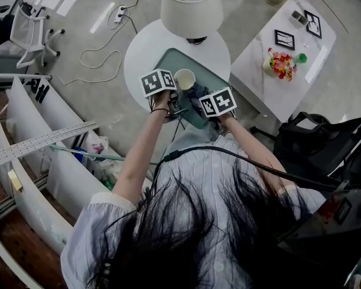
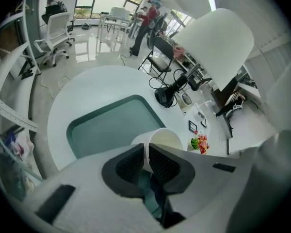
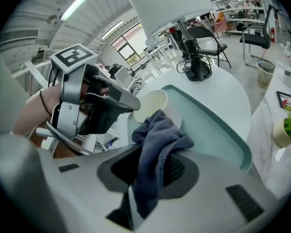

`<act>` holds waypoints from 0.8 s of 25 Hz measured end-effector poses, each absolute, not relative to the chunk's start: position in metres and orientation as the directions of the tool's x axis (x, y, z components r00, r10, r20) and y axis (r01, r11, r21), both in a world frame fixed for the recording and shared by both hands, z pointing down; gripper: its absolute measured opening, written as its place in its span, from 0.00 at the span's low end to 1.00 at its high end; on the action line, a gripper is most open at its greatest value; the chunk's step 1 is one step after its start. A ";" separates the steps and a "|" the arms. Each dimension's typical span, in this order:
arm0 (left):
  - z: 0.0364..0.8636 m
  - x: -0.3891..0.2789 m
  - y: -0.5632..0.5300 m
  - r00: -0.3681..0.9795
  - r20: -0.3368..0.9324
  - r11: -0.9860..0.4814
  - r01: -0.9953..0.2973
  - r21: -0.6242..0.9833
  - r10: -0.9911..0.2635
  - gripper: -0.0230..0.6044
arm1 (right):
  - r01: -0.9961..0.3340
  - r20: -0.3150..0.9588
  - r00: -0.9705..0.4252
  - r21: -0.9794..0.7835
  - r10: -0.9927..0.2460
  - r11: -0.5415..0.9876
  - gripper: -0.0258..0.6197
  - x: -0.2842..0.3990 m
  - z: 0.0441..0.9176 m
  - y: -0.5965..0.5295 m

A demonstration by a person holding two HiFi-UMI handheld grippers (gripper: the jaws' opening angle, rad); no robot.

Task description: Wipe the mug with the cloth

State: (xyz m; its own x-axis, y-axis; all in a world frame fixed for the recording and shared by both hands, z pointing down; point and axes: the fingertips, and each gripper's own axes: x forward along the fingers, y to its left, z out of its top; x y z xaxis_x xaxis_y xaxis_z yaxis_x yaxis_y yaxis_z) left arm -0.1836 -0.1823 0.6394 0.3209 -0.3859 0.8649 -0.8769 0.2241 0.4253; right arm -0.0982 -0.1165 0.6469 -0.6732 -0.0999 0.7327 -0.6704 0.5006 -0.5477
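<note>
Left gripper view: the left gripper [image 2: 146, 155] has its jaws clamped on the wall of the white mug [image 2: 163, 139] at the rim, one jaw inside and one outside. The mug sits over the near edge of the teal tray [image 2: 109, 125].
Right gripper view: the right gripper [image 3: 153, 168] has its jaws clenched on the middle of a grey-blue cloth [image 3: 157, 140]. A bunched fold stands past the tips, against or just beside the mug's outer wall — actual contact cannot be settled.
Head view: both grippers meet over the tray on the round white tabletop [image 1: 147, 47], near the lamp [image 1: 191, 5]. The mug is between them, mouth up, and the cloth is on its right side.
Step in hand: most likely wiping the mug's outer wall, with the mug steadied by the left gripper.
Next move: probably pressing the fold firmly onto the wall and sweeping it round — the left grasp must hold against that push, and the cloth must not slip from the jaws.
</note>
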 end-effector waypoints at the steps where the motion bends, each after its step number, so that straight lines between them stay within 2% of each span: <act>1: 0.639 -0.183 -0.181 0.322 0.861 0.251 -0.863 0.438 -0.394 0.11 | -0.672 0.733 -0.672 -0.547 -0.101 0.500 0.18 -0.098 0.647 -0.117; 10: 0.640 -0.182 -0.174 0.303 0.850 0.367 -0.802 0.472 -0.431 0.11 | -0.671 0.736 -0.670 -0.548 -0.093 0.500 0.18 -0.101 0.647 -0.117; 18: 0.638 -0.182 -0.173 0.300 0.850 0.364 -0.804 0.470 -0.434 0.11 | -0.655 0.735 -0.675 -0.554 -0.068 0.514 0.18 -0.108 0.647 -0.114; 20: 0.638 -0.180 -0.174 0.303 0.857 0.316 -0.835 0.450 -0.418 0.11 | -0.660 0.736 -0.673 -0.553 -0.074 0.508 0.18 -0.106 0.648 -0.115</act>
